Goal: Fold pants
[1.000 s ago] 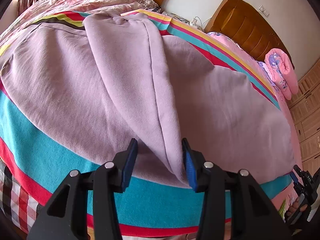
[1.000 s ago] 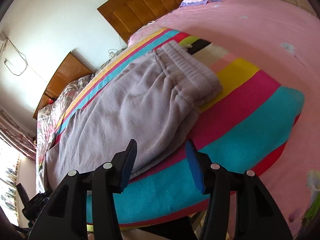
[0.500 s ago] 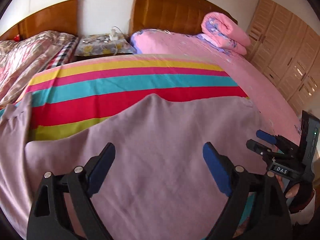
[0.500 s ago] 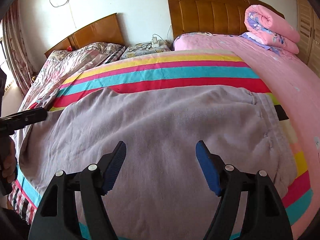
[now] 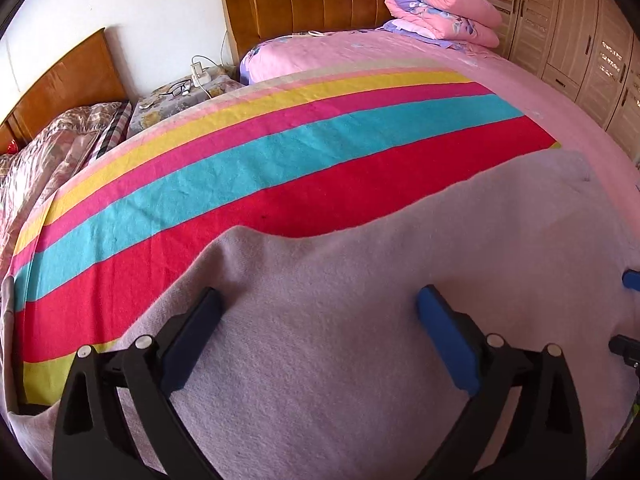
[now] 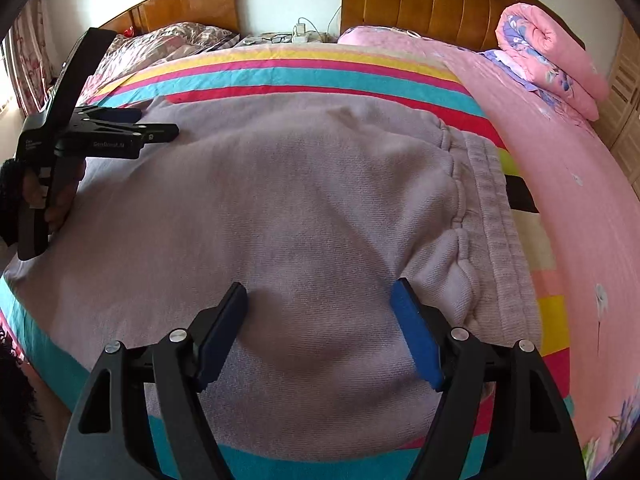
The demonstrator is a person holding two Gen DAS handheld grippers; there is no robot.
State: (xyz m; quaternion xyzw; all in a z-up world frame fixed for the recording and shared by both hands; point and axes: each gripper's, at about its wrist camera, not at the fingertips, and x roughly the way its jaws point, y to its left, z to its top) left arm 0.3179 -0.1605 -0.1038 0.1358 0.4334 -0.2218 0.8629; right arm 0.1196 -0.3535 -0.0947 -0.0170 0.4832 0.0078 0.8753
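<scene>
Lilac knit pants (image 6: 304, 208) lie spread across the striped blanket (image 6: 280, 68) on the bed, with the ribbed waistband (image 6: 496, 216) to the right. My right gripper (image 6: 320, 292) is open and empty, low over the pants' near part beside the waistband. My left gripper (image 5: 318, 300) is open and empty, low over the pants (image 5: 360, 320) toward the leg end. It also shows side-on at the left of the right wrist view (image 6: 160, 133), over the fabric. A tip of the right gripper shows at the right edge of the left wrist view.
A rolled pink quilt (image 6: 552, 56) lies on the pink sheet (image 6: 560, 152) by the wooden headboard (image 6: 436, 0). A nightstand (image 5: 180, 92) with glasses and a charger stands between the two beds. Wardrobe doors (image 5: 580, 28) line the right.
Both grippers opened wider, swung to face the headboard and moved down close over the pants. The leg fold the left gripper stood at a second ago is no longer between its fingers.
</scene>
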